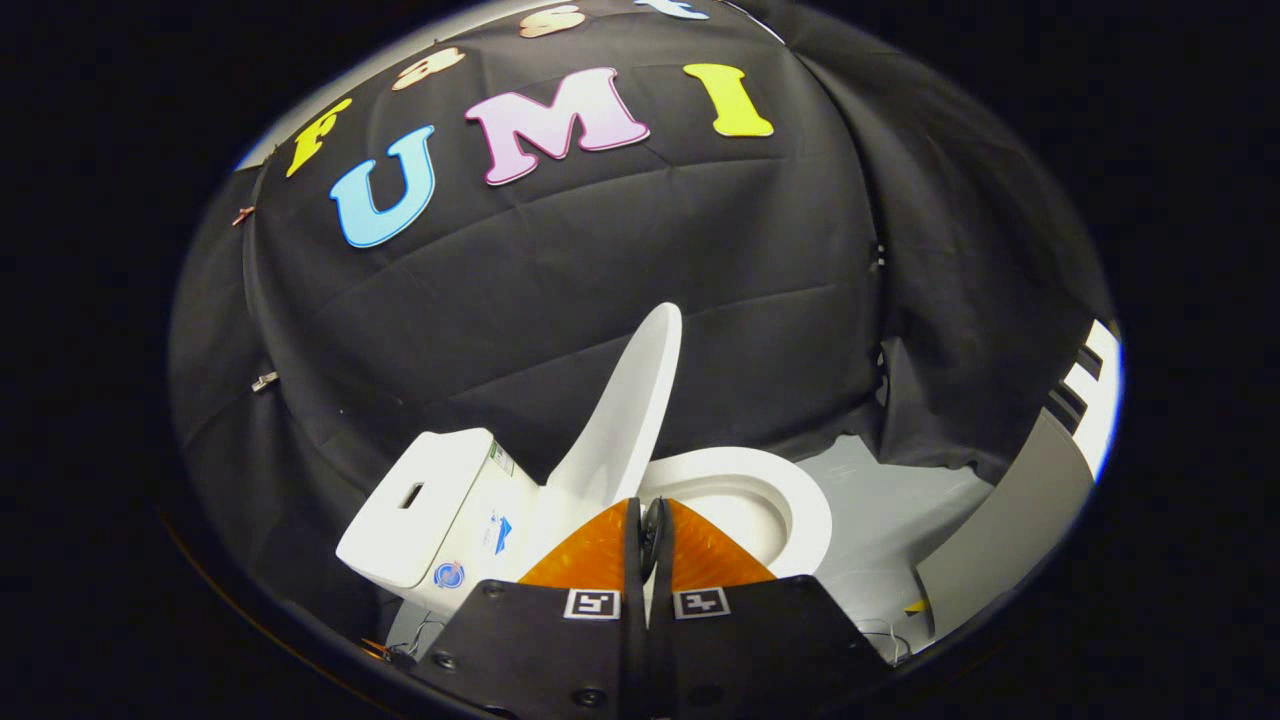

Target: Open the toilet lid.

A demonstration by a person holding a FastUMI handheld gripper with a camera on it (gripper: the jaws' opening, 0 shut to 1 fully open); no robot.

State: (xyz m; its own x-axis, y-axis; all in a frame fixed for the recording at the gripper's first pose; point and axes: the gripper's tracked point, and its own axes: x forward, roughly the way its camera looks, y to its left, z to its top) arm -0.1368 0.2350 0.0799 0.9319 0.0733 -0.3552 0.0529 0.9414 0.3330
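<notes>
Already the toilet dominated the lower middle of the frame, seen at a slant with its tank toward the lower left and its bowl toward the lower right, standing on the pale floor before the black cloth wall. Its seat ring lay flat and exposed around the bowl. The lid stood raised well off the seat, tilted back toward the tank, its long axis running from the hinge just ahead of the tongs up and slightly rightward to the centre of the frame. A grey panel leaned at the lower right. The tongs sat at the bottom centre, clenched together with nothing between them, their tips just below and in front of the lid's hinge end; whether they touched the lid could not be told. Judged from this, the lid looked nearly or fully open, so any remaining push would go up and back toward the tank.
</notes>
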